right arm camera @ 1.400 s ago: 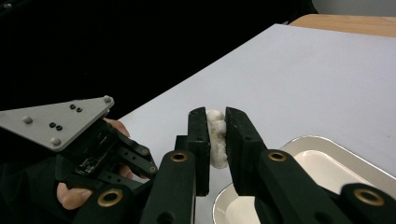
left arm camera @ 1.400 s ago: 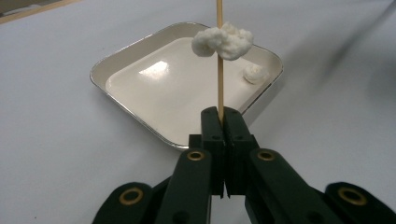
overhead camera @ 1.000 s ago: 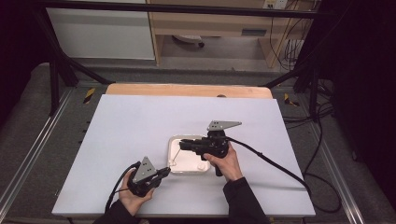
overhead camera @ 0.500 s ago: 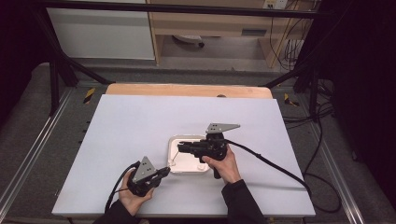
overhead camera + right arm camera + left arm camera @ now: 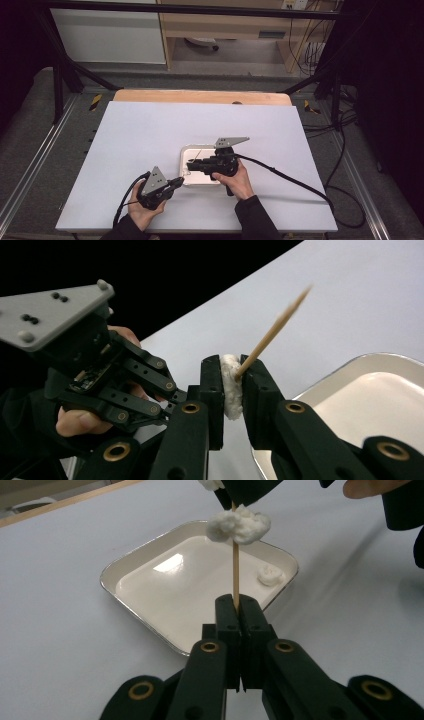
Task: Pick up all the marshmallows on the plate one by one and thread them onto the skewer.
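A thin wooden skewer (image 5: pixel 235 570) stands upright in my left gripper (image 5: pixel 235 602), whose jaws are shut on its lower end. A soft white piece (image 5: pixel 239 525) is threaded on it, just below the other gripper's dark jaws. My right gripper (image 5: pixel 231 367) is shut on another white piece (image 5: pixel 230 390), and the skewer's pointed tip (image 5: pixel 272 332) pokes out past it. In the high view the left gripper (image 5: pixel 179 181) and right gripper (image 5: pixel 191 164) meet over the near left corner of a white tray (image 5: pixel 186 152).
One more white piece (image 5: pixel 270 574) lies in a far corner of the tray (image 5: pixel 130 562). The left gripper's body with its grey plate (image 5: pixel 55 310) sits close beside the right jaws. The white table (image 5: pixel 150 130) ends at a wooden strip (image 5: pixel 200 96).
The right gripper has eased slightly toward the table's near edge. The left gripper has kept still, and both grips are unchanged.
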Demonstrator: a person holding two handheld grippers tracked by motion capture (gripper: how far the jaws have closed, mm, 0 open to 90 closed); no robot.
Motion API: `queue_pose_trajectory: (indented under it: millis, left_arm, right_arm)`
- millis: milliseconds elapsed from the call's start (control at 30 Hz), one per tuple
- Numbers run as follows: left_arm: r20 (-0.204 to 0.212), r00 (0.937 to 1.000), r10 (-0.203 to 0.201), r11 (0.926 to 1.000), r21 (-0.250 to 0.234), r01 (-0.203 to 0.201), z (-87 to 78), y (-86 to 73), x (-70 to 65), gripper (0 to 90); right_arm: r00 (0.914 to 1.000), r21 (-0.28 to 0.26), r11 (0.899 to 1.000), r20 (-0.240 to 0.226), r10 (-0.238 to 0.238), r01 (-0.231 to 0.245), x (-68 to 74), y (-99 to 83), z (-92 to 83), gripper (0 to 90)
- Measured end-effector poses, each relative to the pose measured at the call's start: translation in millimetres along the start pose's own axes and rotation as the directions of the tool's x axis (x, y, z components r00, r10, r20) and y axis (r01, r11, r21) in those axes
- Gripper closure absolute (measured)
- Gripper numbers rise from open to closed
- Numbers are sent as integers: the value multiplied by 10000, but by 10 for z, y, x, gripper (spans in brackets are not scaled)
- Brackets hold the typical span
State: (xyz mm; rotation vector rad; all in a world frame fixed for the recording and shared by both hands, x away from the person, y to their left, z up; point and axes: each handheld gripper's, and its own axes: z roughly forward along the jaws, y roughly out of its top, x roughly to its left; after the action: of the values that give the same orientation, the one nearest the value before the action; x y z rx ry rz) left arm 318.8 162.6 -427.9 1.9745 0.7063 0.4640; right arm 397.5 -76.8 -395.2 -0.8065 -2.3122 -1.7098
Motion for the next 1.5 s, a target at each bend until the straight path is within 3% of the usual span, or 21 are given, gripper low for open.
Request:
queue_pose_trajectory:
  millis: [67, 367, 600, 700, 1033, 1100, 1300, 1433, 1500]
  left_arm:
    - [78, 9995, -293, 9996, 57, 292, 8, -26, 38, 891]
    - [105, 9994, -318, 9994, 161, 316, 35, -40, 24, 890]
    - [38, 9989, -473, 9988, 114, 473, 31, -53, 73, 890]
    - [56, 9986, -526, 9984, 211, 525, 20, -56, 67, 890]
    - [197, 9978, -635, 9979, 154, 632, 22, -69, 114, 889]
    - [101, 9968, -796, 9964, 297, 793, 7, -76, 115, 889]
    - [314, 9958, -862, 9961, 208, 856, 13, -82, 138, 889]
    - [289, 9950, -954, 9951, 278, 946, 9, -90, 148, 889]
    - [292, 9947, -983, 9948, 299, 975, 10, -93, 152, 889]
  right_arm:
    - [10000, -211, 9998, -65, 30, -32, -1, -19, 36, 810]
    - [9999, -7, 10000, 116, 81, -81, 0, -60, 68, 779]
    - [9971, -297, 9992, 709, -259, 281, 37, 15, -43, 486]
    - [9922, -357, 9983, 1178, -413, 458, 47, 44, -109, 366]
    - [9555, 122, 9960, 2816, -882, 884, -81, 24, -351, 93]
    - [9495, 359, 9956, 2995, -935, 867, -107, 19, -396, 71]
    - [9323, 1034, 9912, 3434, -1135, 826, -164, -56, -481, 67]
    - [9215, 1654, 9826, 3623, -1400, 843, -180, -121, -496, 70]
    - [9210, 1923, 9776, 3589, -1514, 858, -177, -153, -487, 89]
